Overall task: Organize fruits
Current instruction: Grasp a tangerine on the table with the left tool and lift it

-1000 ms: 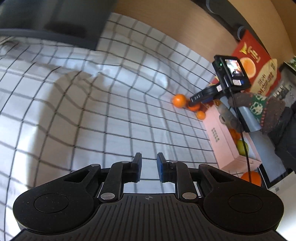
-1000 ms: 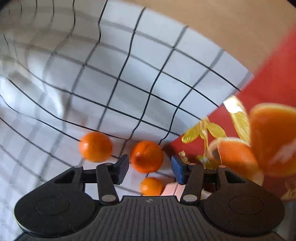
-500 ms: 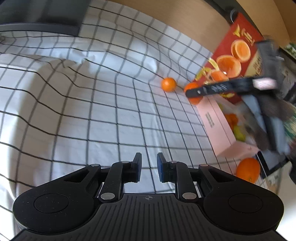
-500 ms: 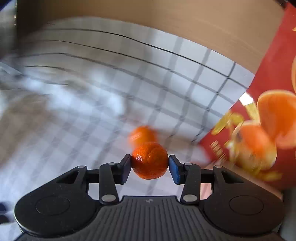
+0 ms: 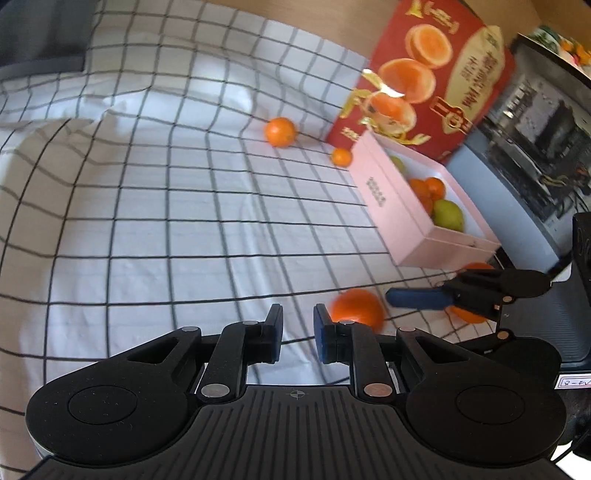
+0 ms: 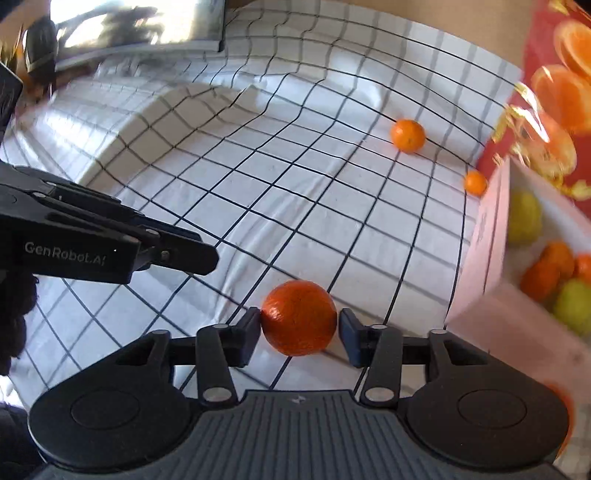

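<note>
My right gripper (image 6: 300,325) is shut on an orange tangerine (image 6: 299,317) and holds it above the checked cloth, left of the pink box (image 6: 491,236). The same tangerine (image 5: 356,304) shows blurred in the left wrist view, beside the right gripper's blue pad (image 5: 417,298). My left gripper (image 5: 298,328) is nearly closed and empty over the cloth. Two tangerines lie on the cloth near the box: a larger one (image 5: 280,132) and a small one (image 5: 341,156). The pink box (image 5: 391,206) holds several oranges and green fruits (image 5: 447,215).
A red orange carton (image 5: 436,77) stands behind the pink box. Another orange (image 5: 476,266) lies by the box's near end, partly hidden by the right gripper. A dark screen (image 6: 140,22) sits at the cloth's far edge. The cloth (image 5: 147,206) is rumpled at the far left.
My right gripper closed on a tangerine near the carton, lifted it and carried it back toward the near side. My left gripper stayed nearly closed while its view swung right.
</note>
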The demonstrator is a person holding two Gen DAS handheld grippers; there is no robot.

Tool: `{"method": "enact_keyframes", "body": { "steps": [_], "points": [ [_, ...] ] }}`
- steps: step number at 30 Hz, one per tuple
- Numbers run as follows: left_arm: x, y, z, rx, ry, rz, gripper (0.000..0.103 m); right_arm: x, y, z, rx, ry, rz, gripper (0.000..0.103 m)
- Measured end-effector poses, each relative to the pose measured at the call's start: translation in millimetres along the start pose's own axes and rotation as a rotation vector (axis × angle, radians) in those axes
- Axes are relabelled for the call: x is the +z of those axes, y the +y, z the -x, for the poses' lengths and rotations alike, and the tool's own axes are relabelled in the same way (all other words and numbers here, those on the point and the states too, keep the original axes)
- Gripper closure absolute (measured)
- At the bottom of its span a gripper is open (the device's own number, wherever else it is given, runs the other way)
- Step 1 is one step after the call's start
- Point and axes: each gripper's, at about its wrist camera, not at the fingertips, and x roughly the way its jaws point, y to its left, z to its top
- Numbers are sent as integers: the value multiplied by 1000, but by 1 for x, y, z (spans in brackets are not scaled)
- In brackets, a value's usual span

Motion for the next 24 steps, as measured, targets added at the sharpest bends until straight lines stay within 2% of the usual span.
{"method": "enact_keyframes", "body": {
  "steps": [1,3,9,12,17,19,22,24],
  "points": [
    [0,-5,1,-2,0,-16,83,-4,-2,5,0,-20,-22,37],
    [1,-14,1,-8,1,-51,82,-14,-4,16,-18,-73,-52,33],
    [-1,-50,-6,-32,17,-176,82,-45,-32,46,-69,-145,-191,31],
    [-2,-66,-4,16,-18,-256,82,-64,-47,59,-85,-168,-282,30],
    [-5,-88,-7,61,-28,-378,82,-95,-53,69,-192,-166,-330,27],
    [-6,-95,-16,92,-8,-421,79,-105,-52,67,-207,-149,-347,27],
    [-7,-102,-30,159,36,-441,79,-112,-50,63,-216,-121,-358,27],
    [-9,-103,-34,176,37,-450,78,-114,-47,63,-226,-115,-354,27]
  ]
}}
